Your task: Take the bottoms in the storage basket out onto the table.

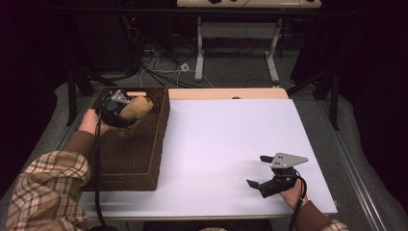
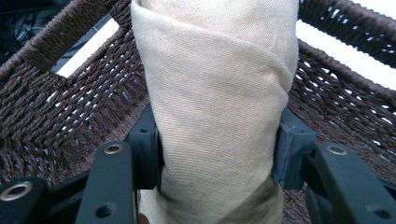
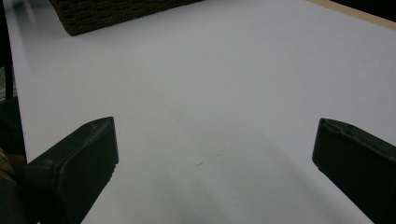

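Left gripper (image 2: 217, 158) clamps rolled cloth (image 2: 215, 102) inside basket (image 1: 159, 139); right gripper (image 1: 260, 172) rests open above worktop (image 1: 226, 139).

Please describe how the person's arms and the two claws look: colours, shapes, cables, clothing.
Both sleeves are plaid, tan and cream with brown cuffs. Each claw, left claw and right claw, is black with two blocky jaws, carries a grey three-cornered plate on top, and trails a black cable.
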Tool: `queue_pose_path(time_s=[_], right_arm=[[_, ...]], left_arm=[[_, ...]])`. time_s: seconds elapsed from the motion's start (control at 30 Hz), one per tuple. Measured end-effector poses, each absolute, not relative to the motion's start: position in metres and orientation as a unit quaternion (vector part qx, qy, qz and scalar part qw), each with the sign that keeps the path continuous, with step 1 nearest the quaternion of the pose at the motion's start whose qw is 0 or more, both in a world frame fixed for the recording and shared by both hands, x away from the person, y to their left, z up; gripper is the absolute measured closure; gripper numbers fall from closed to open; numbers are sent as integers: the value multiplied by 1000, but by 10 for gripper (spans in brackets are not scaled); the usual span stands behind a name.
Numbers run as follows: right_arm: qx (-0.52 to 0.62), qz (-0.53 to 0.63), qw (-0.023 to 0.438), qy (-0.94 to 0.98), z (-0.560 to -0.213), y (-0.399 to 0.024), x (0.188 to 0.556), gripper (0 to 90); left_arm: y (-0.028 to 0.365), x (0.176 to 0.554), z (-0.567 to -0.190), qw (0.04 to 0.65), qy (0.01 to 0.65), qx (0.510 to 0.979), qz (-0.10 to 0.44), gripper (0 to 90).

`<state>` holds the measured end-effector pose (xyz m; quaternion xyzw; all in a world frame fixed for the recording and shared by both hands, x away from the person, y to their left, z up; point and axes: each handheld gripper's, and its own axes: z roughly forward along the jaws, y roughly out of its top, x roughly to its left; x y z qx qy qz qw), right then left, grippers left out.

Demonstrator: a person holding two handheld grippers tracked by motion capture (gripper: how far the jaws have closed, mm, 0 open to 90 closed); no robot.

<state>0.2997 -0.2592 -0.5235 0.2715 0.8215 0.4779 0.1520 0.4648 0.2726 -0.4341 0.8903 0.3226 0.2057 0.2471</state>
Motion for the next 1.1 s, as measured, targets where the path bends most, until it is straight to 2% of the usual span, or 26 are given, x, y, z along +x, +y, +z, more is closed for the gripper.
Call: queue_pose_path(time_s=[1.1], right_arm=[[271, 477, 152, 822, -524, -259, 300, 0]], left_arm=[[277, 425, -429, 304, 298, 885, 189, 463]])
